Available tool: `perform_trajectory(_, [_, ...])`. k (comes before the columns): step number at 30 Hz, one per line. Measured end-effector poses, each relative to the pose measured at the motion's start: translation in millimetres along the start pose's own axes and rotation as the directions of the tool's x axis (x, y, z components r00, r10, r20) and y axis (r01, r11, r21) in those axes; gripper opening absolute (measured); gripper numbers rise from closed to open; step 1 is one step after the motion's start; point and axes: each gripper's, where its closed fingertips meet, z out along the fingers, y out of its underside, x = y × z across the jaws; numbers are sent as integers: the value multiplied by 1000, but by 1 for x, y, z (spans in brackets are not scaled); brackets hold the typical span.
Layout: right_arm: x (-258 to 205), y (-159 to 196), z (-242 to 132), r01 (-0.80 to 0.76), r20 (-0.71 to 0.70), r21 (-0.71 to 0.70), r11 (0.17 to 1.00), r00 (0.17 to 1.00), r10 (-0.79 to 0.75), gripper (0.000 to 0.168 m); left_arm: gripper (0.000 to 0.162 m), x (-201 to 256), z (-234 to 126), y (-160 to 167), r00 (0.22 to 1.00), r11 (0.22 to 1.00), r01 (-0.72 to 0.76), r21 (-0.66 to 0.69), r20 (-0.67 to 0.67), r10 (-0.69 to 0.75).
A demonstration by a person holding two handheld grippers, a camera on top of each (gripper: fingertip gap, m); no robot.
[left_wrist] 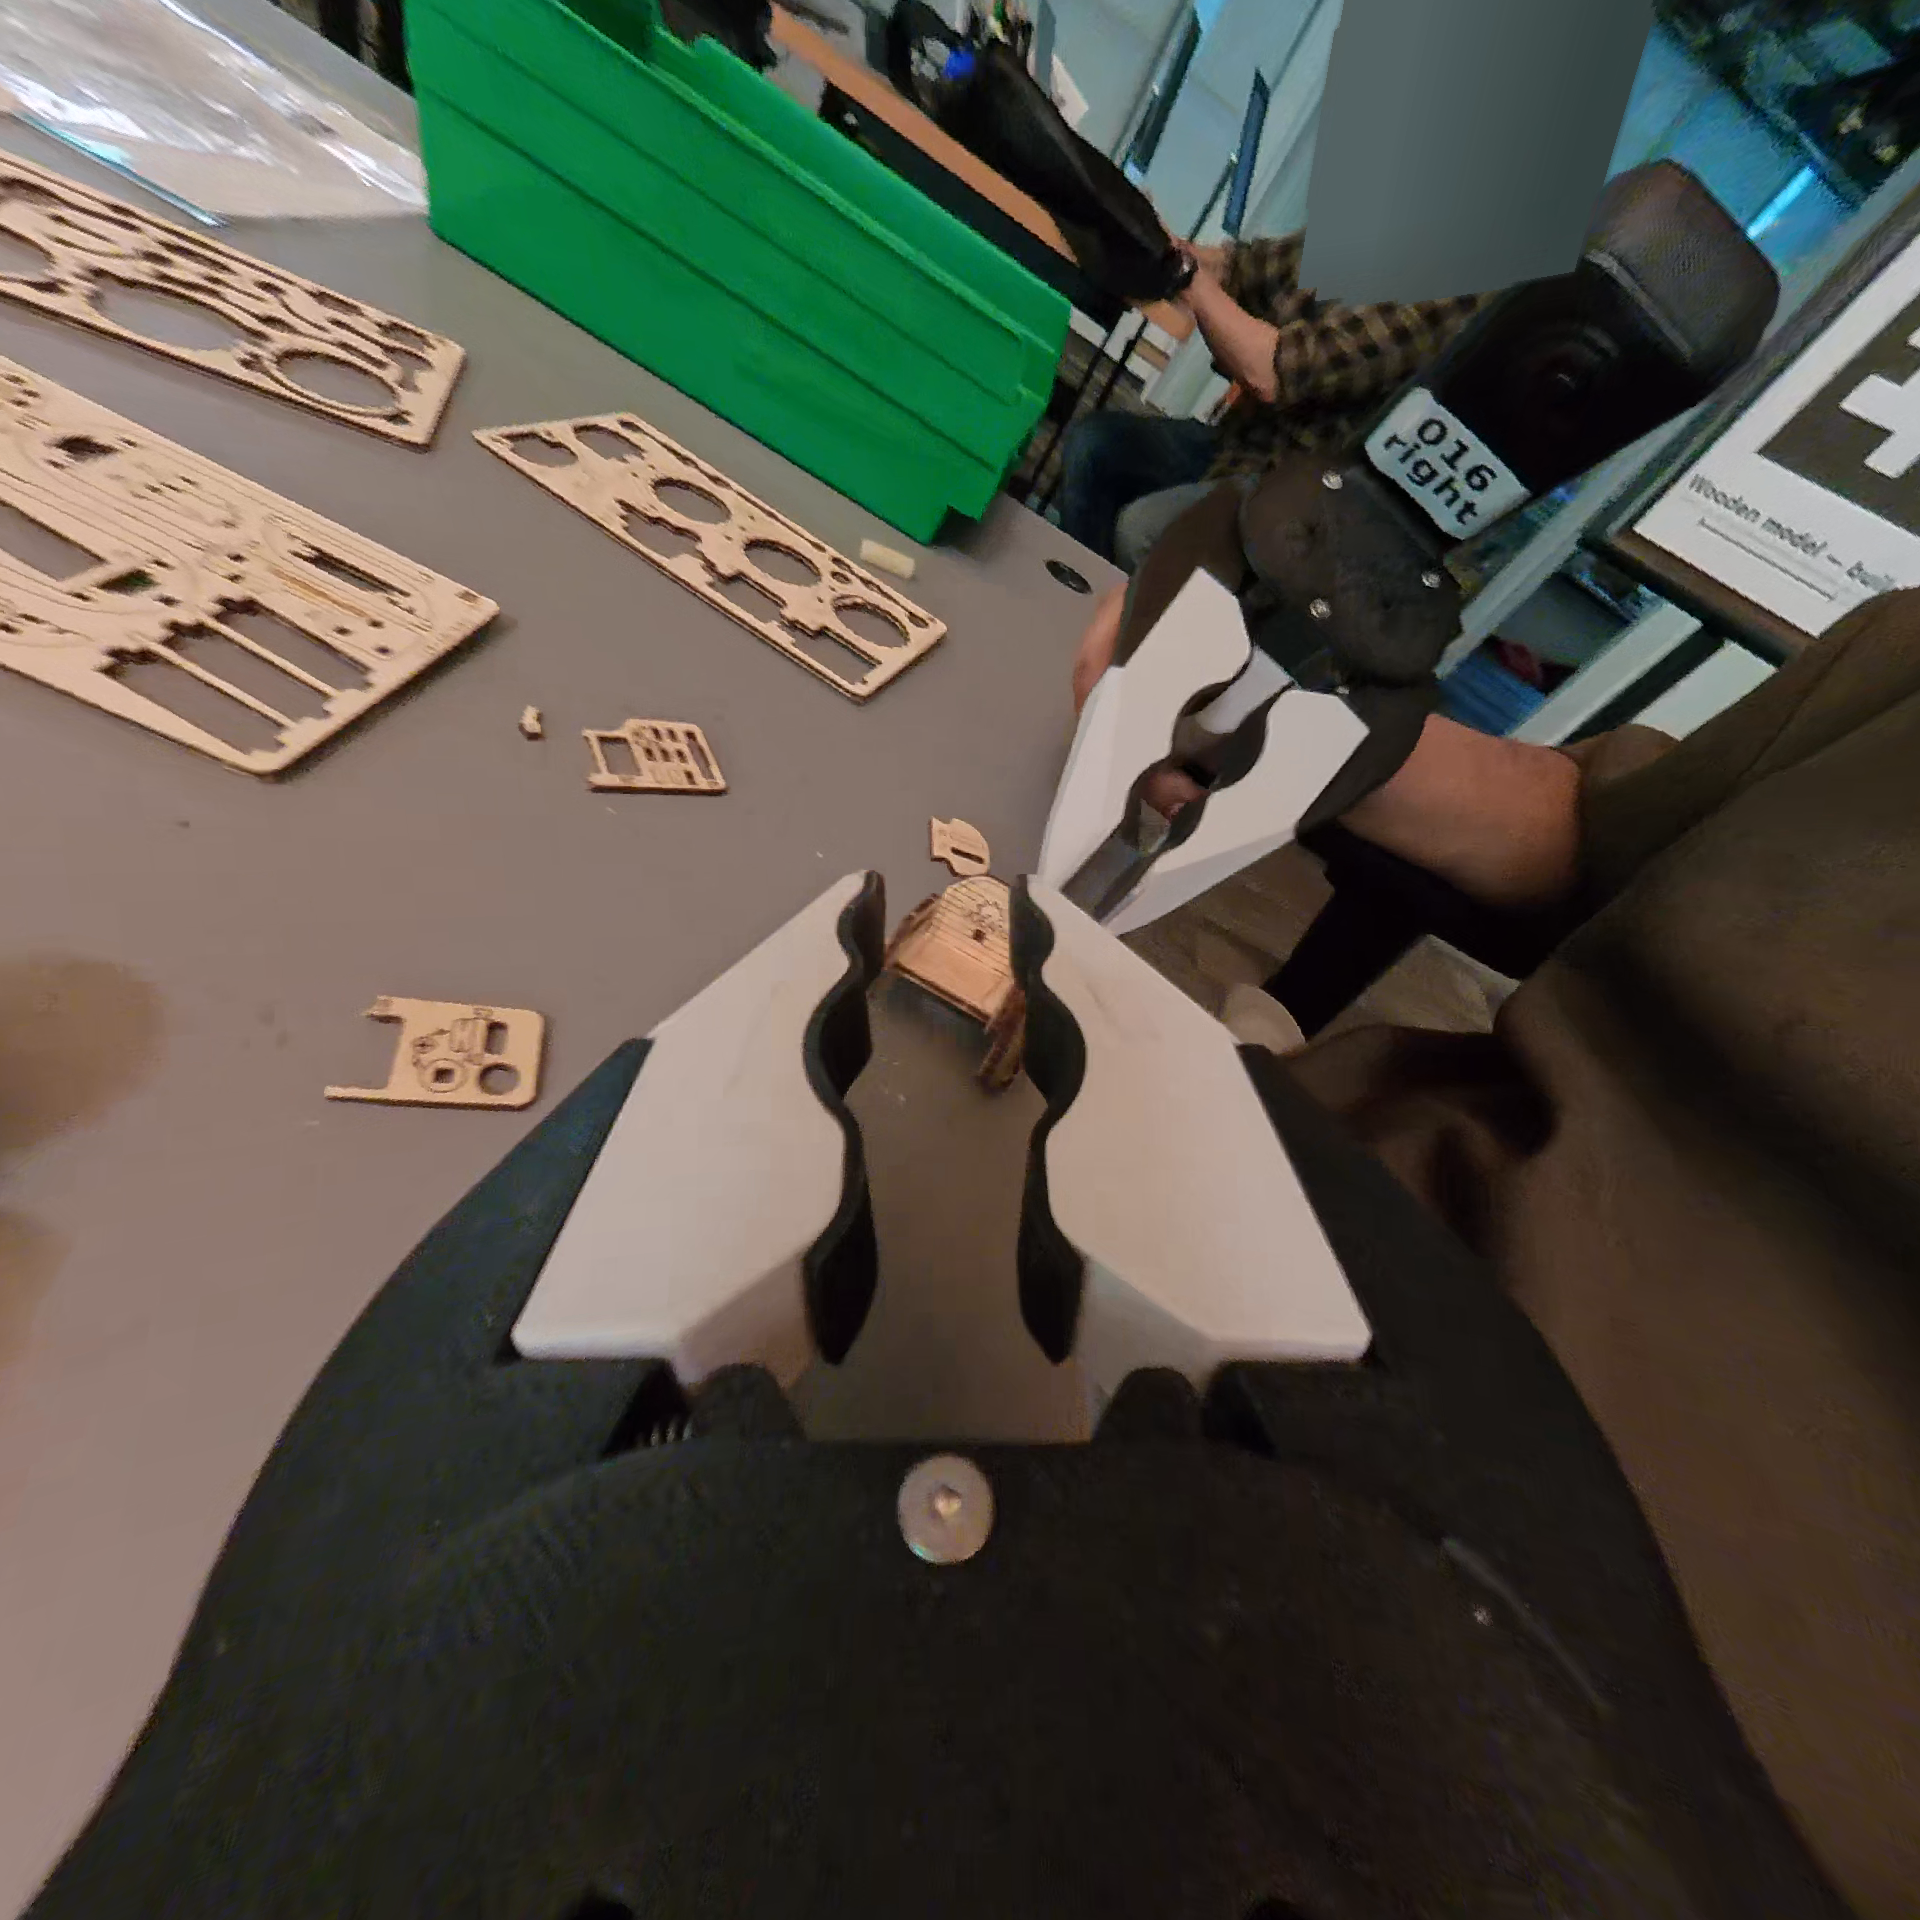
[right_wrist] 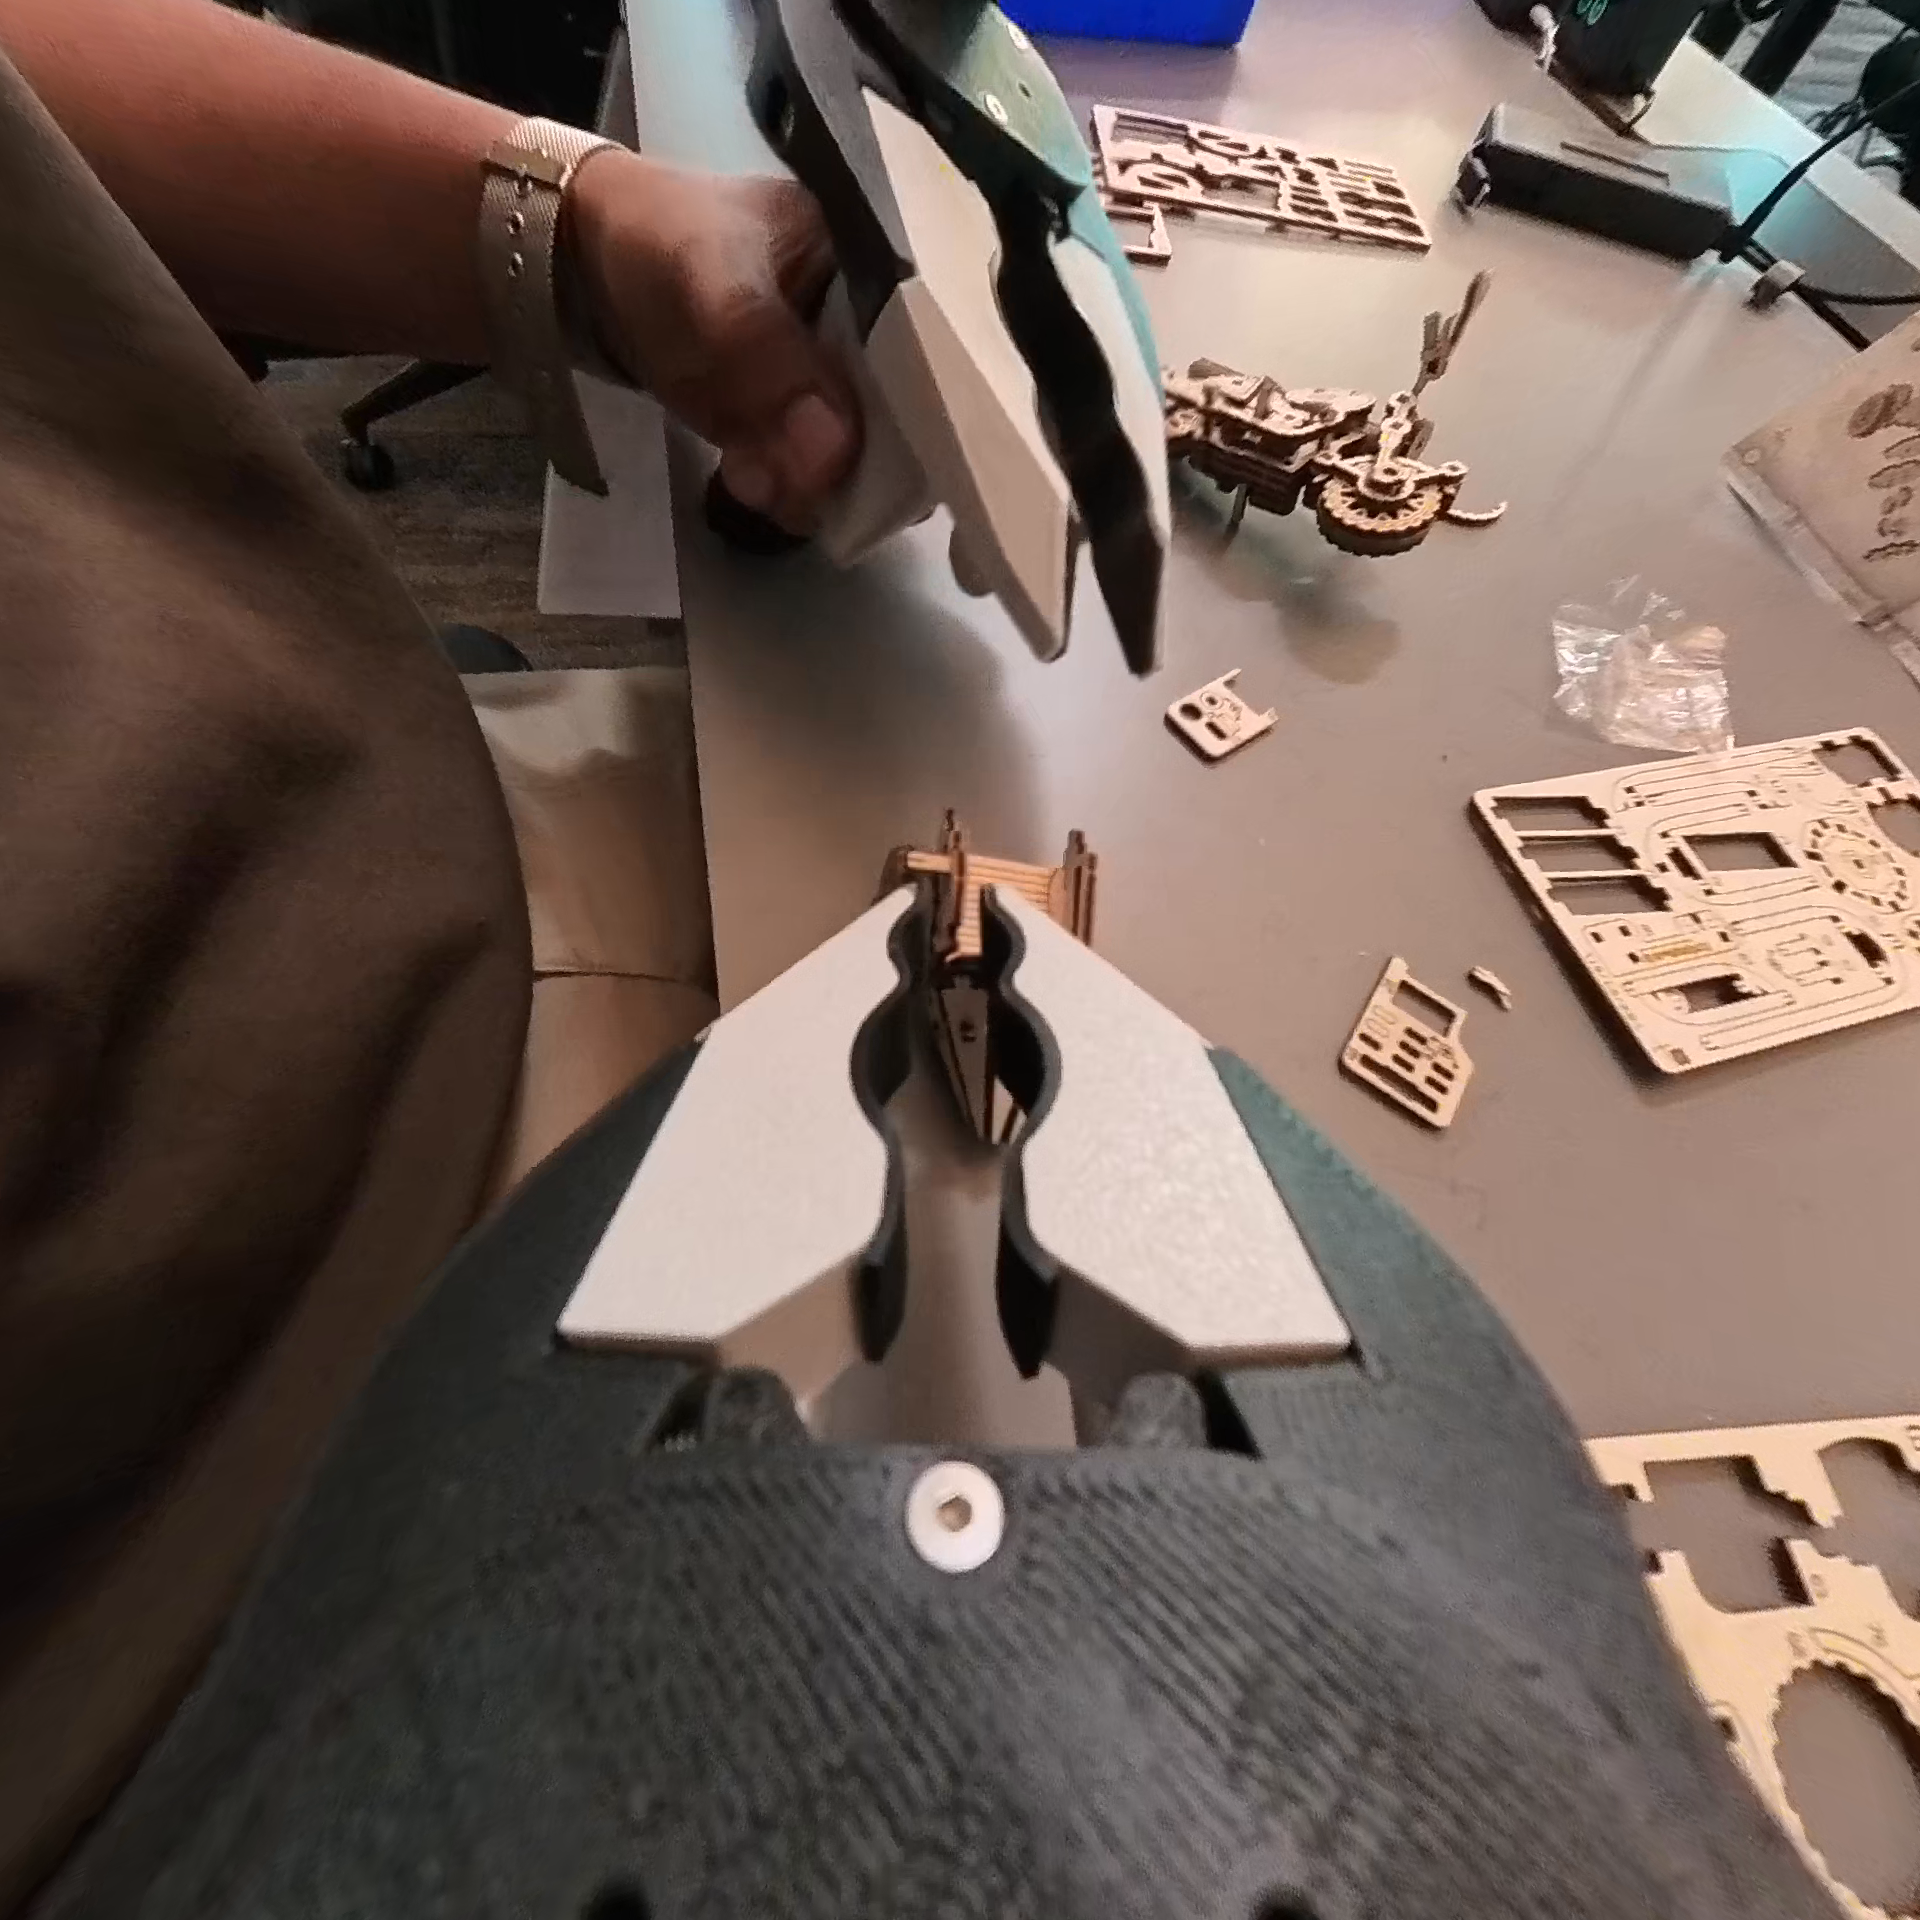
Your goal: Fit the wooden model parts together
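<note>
Right hand-held gripper (right_wrist: 961, 909) clamped on a small wooden assembly (right_wrist: 971, 899) at the worktop (right_wrist: 1351, 1299) edge; lower part of the assembly hidden between the fingers. Left hand-held gripper (left_wrist: 951, 899) held apart, gripping nothing, tips just short of the same assembly (left_wrist: 961, 951). Scattered beyond: 2 small loose wooden pieces (right_wrist: 1408, 1055) (right_wrist: 1218, 715), punched-out sheets (right_wrist: 1704, 914), a finished wooden motorcycle (right_wrist: 1340, 447), partly hidden behind the left fingers. Green bin (left_wrist: 727, 249) cut off at the frame top.
</note>
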Motion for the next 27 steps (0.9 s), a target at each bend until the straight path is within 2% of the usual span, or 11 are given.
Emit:
perform_trajectory(3, [2, -4, -3, -25, 0, 33, 999, 1000, 25, 7, 23, -12, -6, -7, 998, 999, 10, 45, 58, -13])
perform_trajectory(6, [8, -10, -8, -50, -16, 76, 996, 999, 51, 8, 25, -32, -19, -20, 984, 992, 11, 127, 174, -33])
perform_trajectory(8, [18, -15, -15, -76, -53, 117, 990, 995, 83, 7, 26, -48, -32, -28, 963, 982, 15, 188, 263, -65])
perform_trajectory(11, [42, -21, -31, -159, -128, 206, 966, 974, 187, 7, 29, -64, -46, -33, 939, 969, 44, 244, 322, -124])
perform_trajectory(14, [70, -21, -54, -281, -160, 326, 903, 925, 345, 8, 29, -68, -49, -34, 935, 956, 97, 275, 303, -182])
perform_trajectory(17, [92, -18, -77, -406, -112, 452, 794, 858, 502, 10, 30, -67, -49, -35, 938, 946, 133, 297, 270, -217])
perform_trajectory(19, [101, -16, -88, -461, -74, 509, 727, 818, 571, 11, 31, -67, -49, -36, 939, 943, 140, 303, 263, -223])
perform_trajectory(21, [107, -14, -93, -477, -71, 535, 697, 797, 600, 11, 31, -68, -49, -35, 939, 943, 145, 301, 258, -227])
perform_trajectory(25, [104, -11, -86, -473, -94, 490, 732, 806, 584, 13, 31, -66, -47, -35, 942, 944, 147, 296, 248, -225])
perform_trajectory(27, [95, -3, -73, -469, -107, 373, 801, 836, 539, 25, 31, -65, -46, -34, 943, 945, 149, 291, 245, -224])
